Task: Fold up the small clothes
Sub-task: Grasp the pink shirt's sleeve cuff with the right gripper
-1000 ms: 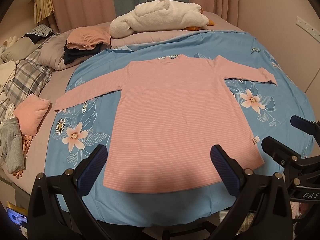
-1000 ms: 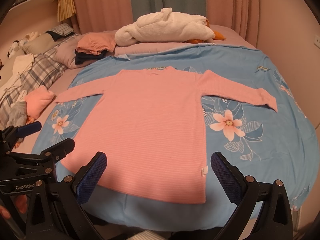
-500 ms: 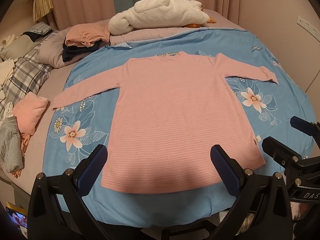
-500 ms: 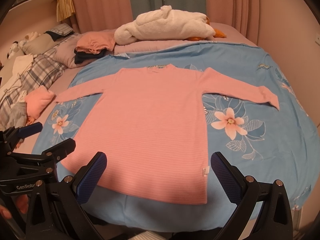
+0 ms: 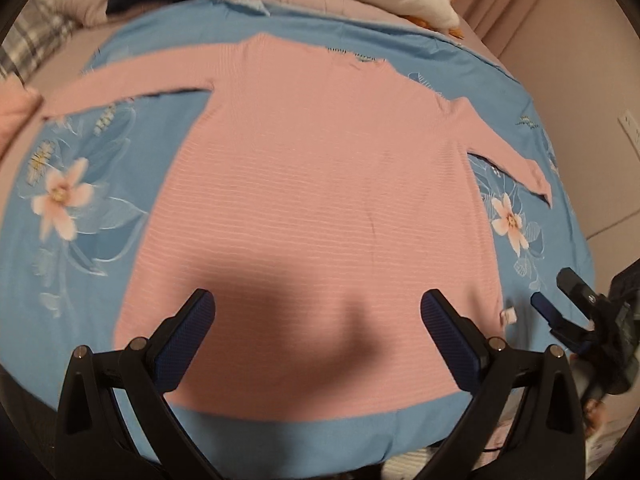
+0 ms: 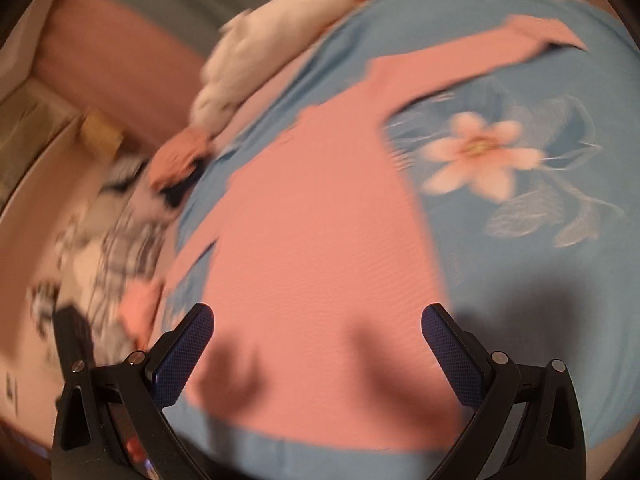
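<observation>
The pink long-sleeved top (image 5: 320, 200) lies flat on the blue floral bedspread (image 5: 80, 280), sleeves out to both sides, directly ahead of both grippers. The left gripper (image 5: 318, 320) hovers over its hem, fingers spread and empty. The right gripper (image 6: 316, 332) is likewise spread wide above the hem, its view blurred.
</observation>
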A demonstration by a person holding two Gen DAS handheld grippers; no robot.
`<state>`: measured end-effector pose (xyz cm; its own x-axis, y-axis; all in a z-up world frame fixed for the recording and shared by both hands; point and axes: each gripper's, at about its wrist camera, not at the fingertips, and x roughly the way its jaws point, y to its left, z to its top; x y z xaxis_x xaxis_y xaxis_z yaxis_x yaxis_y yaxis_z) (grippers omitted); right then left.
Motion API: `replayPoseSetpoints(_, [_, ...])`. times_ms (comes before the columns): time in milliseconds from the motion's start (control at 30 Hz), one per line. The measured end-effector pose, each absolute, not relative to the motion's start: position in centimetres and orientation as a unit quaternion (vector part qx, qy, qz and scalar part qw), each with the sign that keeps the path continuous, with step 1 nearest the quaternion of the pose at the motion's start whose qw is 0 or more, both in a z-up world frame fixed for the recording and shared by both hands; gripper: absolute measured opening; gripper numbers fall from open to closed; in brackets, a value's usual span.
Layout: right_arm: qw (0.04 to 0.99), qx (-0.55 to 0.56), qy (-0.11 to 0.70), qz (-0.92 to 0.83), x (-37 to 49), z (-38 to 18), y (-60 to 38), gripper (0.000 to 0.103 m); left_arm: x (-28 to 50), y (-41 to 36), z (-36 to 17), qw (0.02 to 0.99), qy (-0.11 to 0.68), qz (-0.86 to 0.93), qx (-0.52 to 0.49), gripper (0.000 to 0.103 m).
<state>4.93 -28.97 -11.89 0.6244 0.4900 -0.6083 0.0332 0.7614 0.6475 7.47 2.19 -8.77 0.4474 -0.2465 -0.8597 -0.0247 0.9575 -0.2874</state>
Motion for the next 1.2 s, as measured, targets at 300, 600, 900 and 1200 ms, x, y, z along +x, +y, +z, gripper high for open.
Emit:
replayPoseSetpoints(300, [0.847,0.388,0.363,-0.004,8.6,-13.8,-39.8,0.103,14.0,0.5,-9.0,0.852,0.497,-0.094,-0.135,0.103])
replayPoseSetpoints(600, [0.841,0.444,0.306,-0.04,14.8,-15.6,-47.2,0.087,20.8,-2.3,-8.8,0.861,0.482,-0.107,-0.125,0.103])
replayPoseSetpoints(900, [0.8,0.542,0.249,-0.068,19.6,-16.8,-53.1,0.048,24.3,-3.3,-9.3,0.865,0.475,-0.107,-0.117,0.102])
replayPoseSetpoints(1200, [0.887,0.372,0.269,-0.048,21.3,-9.4,-47.4,0.005,25.2,1.8,-9.7,0.867,0.472,-0.069,-0.148,0.102])
